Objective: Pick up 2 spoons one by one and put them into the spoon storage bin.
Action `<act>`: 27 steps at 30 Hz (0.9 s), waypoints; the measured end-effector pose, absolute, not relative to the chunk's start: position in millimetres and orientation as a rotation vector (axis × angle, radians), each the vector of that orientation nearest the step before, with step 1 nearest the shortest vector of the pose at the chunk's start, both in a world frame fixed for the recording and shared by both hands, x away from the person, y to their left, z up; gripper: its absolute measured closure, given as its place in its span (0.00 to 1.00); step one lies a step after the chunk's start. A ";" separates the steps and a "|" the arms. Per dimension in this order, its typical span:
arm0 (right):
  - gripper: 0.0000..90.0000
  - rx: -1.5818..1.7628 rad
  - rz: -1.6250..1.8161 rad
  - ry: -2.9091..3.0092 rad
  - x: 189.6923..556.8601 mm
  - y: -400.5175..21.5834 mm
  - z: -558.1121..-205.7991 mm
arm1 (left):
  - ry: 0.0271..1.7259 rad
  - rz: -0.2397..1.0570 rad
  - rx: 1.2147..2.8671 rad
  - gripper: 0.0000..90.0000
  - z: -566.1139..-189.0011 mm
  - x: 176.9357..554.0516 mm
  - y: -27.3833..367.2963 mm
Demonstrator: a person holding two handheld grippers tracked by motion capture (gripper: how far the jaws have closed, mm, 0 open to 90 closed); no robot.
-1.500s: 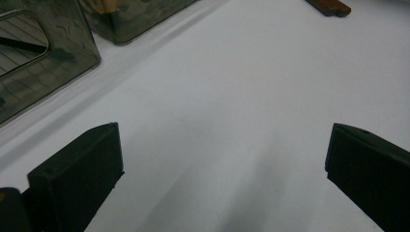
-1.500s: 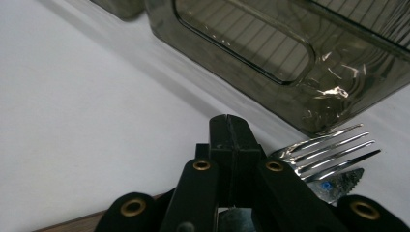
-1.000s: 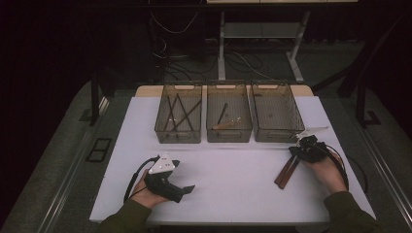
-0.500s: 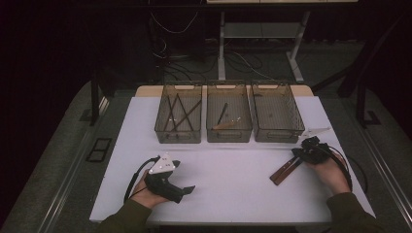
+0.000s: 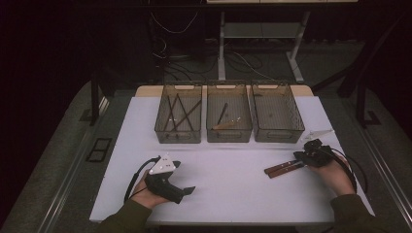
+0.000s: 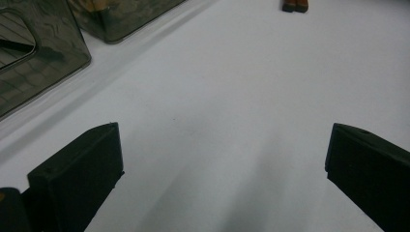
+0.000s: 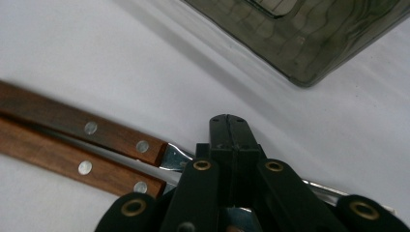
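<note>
Jaws of right gripper point(image 5: 302, 158) clamp two wood-handled knives point(image 5: 281, 169) by the blades near table's point(image 5: 233, 194) right edge, handles free for binning; left gripper point(image 5: 187, 190) idles w/ jaws apart.

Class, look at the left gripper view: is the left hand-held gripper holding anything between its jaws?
No. The left hand-held gripper has its jaws standing wide apart, with bare white table between them.
</note>
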State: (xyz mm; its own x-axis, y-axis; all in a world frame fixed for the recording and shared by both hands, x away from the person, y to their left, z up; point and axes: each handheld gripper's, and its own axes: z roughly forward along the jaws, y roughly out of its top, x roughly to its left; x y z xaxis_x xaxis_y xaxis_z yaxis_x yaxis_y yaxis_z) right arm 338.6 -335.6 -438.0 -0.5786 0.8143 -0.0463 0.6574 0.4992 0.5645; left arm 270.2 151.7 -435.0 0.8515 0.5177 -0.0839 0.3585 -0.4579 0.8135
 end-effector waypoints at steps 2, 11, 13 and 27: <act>1.00 1.239 0.721 2.444 337.6 -336.7 -437.9 | 0.635 0.217 2.099 0.00 -435.0 270.2 151.6; 1.00 1.234 0.703 2.460 334.9 -342.6 -437.7 | 0.628 0.213 2.105 0.00 -435.1 270.1 151.4; 1.00 1.233 0.703 2.463 335.1 -342.9 -437.7 | 0.625 0.213 2.108 0.00 -435.2 270.2 151.2; 1.00 1.226 0.689 2.496 329.5 -344.5 -436.0 | 0.623 0.206 2.105 0.00 -435.2 269.9 151.2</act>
State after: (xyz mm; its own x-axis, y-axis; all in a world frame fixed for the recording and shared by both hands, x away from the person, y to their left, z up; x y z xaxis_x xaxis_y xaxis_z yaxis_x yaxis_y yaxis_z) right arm 329.5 -344.5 -436.0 -0.6025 0.7973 -0.0361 0.6659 0.5271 0.5279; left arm 269.9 151.2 -435.2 0.8591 0.5045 -0.0858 0.3541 -0.4650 0.8114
